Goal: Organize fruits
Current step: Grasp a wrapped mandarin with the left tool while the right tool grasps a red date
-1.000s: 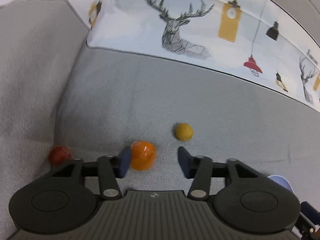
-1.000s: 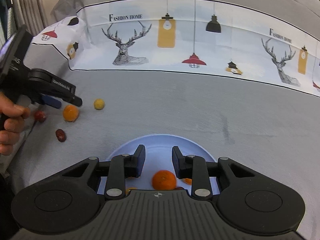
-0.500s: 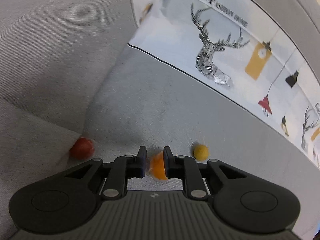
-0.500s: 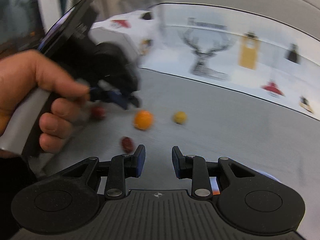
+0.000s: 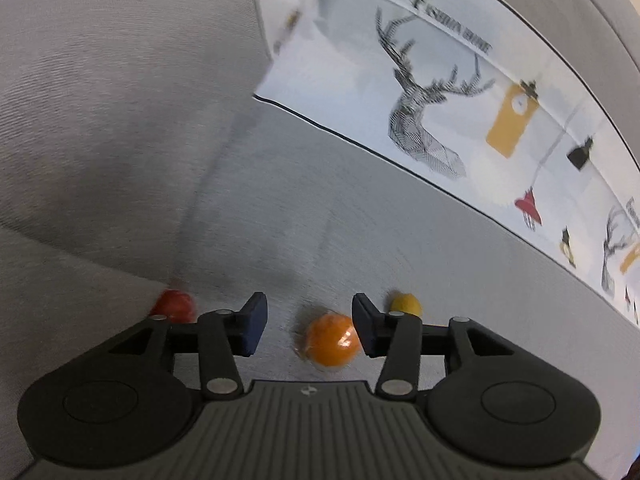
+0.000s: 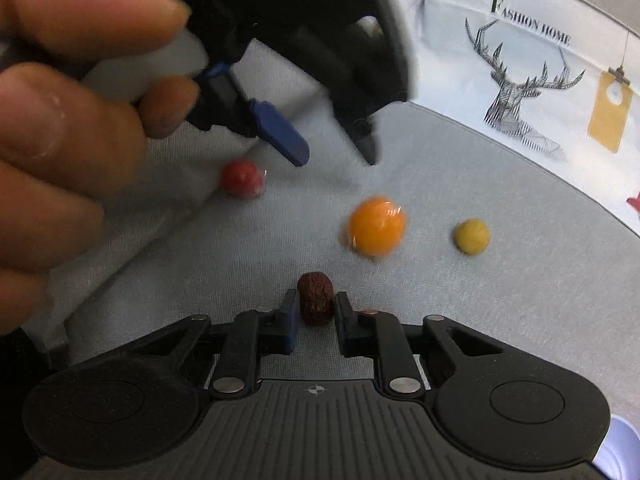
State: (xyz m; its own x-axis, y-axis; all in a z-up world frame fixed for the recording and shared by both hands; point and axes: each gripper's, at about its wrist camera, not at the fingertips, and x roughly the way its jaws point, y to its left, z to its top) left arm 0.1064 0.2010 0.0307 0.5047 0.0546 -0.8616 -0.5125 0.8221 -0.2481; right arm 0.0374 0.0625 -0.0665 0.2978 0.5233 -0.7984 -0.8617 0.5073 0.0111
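Between the right claw's (image 6: 316,320) closing fingers sits a dried date (image 6: 316,298); left claw (image 5: 306,322) released.

We list: orange fruit (image 6: 376,226), glossy orange; small ball (image 6: 471,236), mustard yellow; round fruit (image 6: 242,179), red; date (image 6: 316,298), dark brown-red, wrinkled; sofa (image 6: 500,280), plain grey; cloth (image 6: 520,80), white, printed with black deer heads, yellow tags, red lamps.

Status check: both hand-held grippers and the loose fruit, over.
Left hand-held gripper open above orange fruit. Right hand-held gripper closed around dark red date. Red fruit, yellow fruit loose. Nothing blocking.
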